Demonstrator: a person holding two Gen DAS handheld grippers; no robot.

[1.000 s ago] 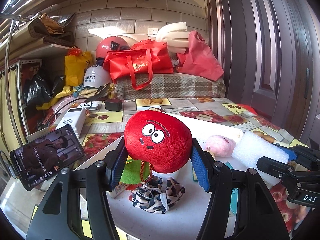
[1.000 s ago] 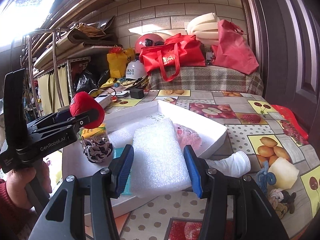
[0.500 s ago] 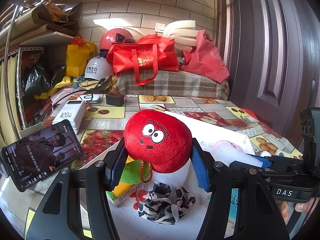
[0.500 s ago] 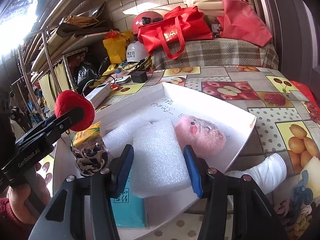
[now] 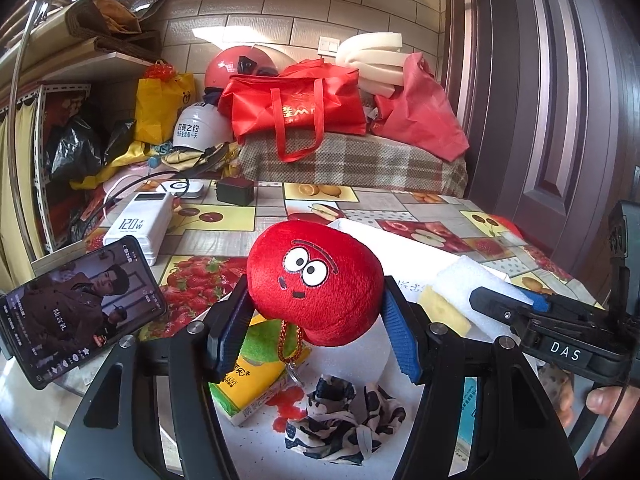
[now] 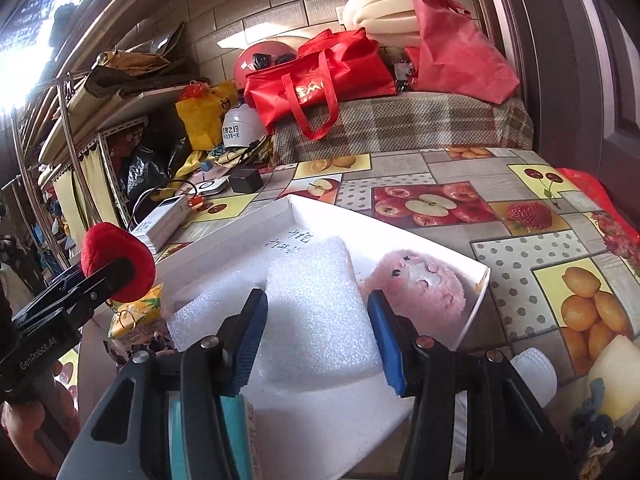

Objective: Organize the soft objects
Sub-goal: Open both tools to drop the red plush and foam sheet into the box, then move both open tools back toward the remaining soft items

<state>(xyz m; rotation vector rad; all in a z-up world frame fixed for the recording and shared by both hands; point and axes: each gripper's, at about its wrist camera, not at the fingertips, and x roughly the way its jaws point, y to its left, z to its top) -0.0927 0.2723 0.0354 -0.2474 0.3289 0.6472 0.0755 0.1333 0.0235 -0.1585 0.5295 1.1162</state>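
Note:
My left gripper (image 5: 316, 322) is shut on a red plush toy (image 5: 316, 280) with cartoon eyes, held above the near end of the white tray (image 6: 404, 236). The right wrist view shows that plush (image 6: 116, 256) at the far left. My right gripper (image 6: 318, 334) is shut on a white foam block (image 6: 316, 300) over the tray's middle. In the left wrist view that gripper (image 5: 540, 320) reaches in from the right with the block (image 5: 468, 284). A pink plush (image 6: 420, 284) lies in the tray just right of the block. A second foam piece (image 6: 204, 312) lies to its left.
A phone (image 5: 80, 308) and a power bank (image 5: 140, 224) sit left of the tray. A yellow-green tissue pack (image 5: 248, 372) and a patterned scrunchie (image 5: 340, 420) lie below the red plush. A white sock (image 6: 532, 368), a yellow sponge (image 6: 616, 372) and a rope knot (image 6: 592, 428) lie right of the tray.
My right gripper has carried the foam block farther over the tray, beside the pink plush. In the left wrist view it has come closer and now hides the pink plush.

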